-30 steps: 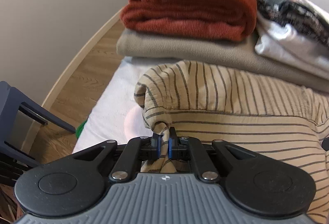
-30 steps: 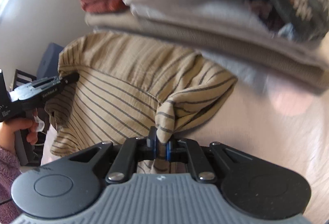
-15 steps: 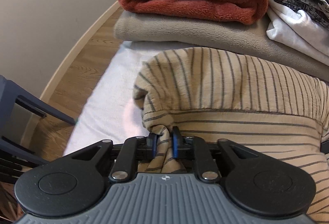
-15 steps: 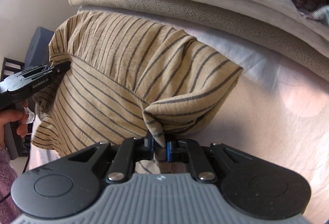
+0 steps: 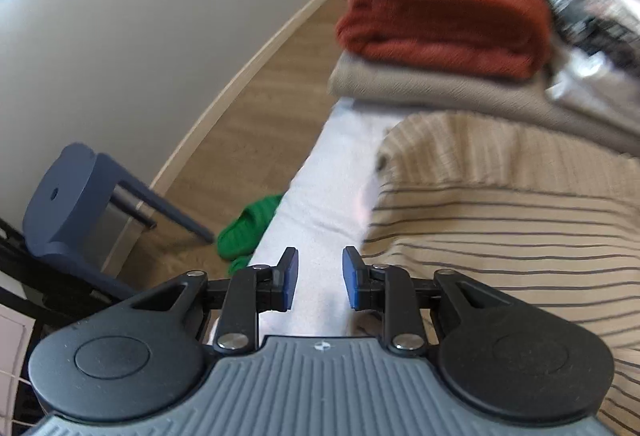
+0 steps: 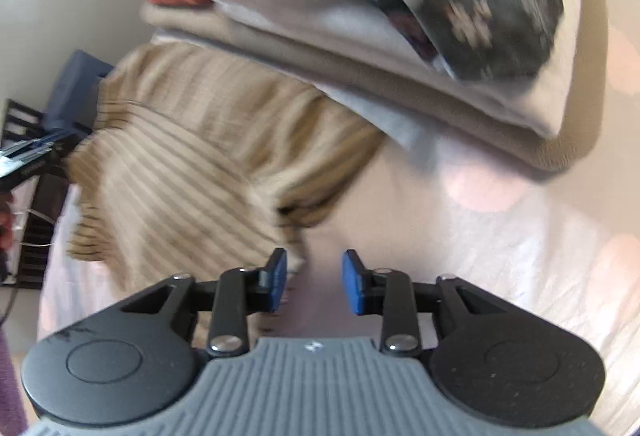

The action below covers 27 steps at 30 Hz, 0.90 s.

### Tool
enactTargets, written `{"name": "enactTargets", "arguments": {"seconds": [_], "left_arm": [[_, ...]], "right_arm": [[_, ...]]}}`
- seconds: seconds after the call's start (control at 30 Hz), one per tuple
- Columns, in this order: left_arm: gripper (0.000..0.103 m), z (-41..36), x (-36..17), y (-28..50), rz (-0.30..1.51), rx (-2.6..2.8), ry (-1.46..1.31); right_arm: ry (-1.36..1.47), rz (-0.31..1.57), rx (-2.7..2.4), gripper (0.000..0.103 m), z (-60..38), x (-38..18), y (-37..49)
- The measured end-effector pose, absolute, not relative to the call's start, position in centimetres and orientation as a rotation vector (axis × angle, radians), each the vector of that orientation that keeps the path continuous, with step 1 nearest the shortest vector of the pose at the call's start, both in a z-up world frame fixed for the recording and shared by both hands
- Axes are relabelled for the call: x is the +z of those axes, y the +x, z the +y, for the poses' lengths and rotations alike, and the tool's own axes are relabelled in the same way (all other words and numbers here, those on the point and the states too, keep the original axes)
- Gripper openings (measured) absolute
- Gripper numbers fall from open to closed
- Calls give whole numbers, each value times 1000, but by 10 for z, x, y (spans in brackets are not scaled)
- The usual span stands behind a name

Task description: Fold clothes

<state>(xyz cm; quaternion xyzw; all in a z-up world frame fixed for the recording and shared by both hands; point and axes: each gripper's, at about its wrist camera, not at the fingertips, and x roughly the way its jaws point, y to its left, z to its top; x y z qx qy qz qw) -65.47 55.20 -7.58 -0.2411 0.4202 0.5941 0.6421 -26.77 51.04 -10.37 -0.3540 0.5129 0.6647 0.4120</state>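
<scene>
A bed [image 5: 320, 204] covered in a pale sheet carries a tan striped garment [image 5: 500, 220], folded over on itself, with a stack of folded textiles at its far end (a beige blanket [image 5: 420, 88] at the bottom). Beside the bed, a green cloth [image 5: 248, 224] and a blue chair [image 5: 76, 204] sit on the wooden floor [image 5: 248, 124].

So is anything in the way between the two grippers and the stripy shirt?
Nothing visible is. The left gripper is open over the white sheet, with the stripy shirt just beside it. The right gripper is open too, right at the shirt's near edge.
</scene>
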Motion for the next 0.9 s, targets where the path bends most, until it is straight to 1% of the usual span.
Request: {"name": "enactTargets", "arguments": {"seconds": [0.07,0.17,0.23,0.33,0.37,0.47,0.53,0.63,0.73,0.8,0.87,0.9], "left_arm": [[20,543,-65,-649,930,1316,-531],[20,534,-61,-633,943,1254,-496],[15,533,-68,-625,980,1233,-481],[15,538,-90,-628,1014,1258,-536],[13,540,-97,-629,1025,1266,-554],[12,544,-119,-633,1059,1291,-611],[11,543,-134,-639,1075,1310,-651],[11,539,-137,-644,1036,1333,-679],[11,537,-135,-639,1060,1344,-661],[11,534,-128,-633,1084,1360,-641],[11,530,-118,-626,1104,1379,-615],[11,526,-111,-623,1099,1387,-600]], "right_arm": [[-896,1265,1742,31,504,-90,-281],[-933,1201,1831,31,498,-79,-315],[-956,1191,1855,25,497,-81,-335],[-996,1217,1819,25,503,-97,-345],[-1009,1226,1807,25,504,-102,-348],[-1048,1252,1770,25,510,-119,-358],[-1074,1269,1745,23,514,-129,-365],[-1112,1293,1707,22,520,-146,-375],[-1123,1292,1696,20,521,-150,-379],[-1120,1277,1709,20,519,-145,-379],[-1108,1267,1726,24,517,-139,-375],[-1091,1263,1730,29,515,-134,-372]]}}
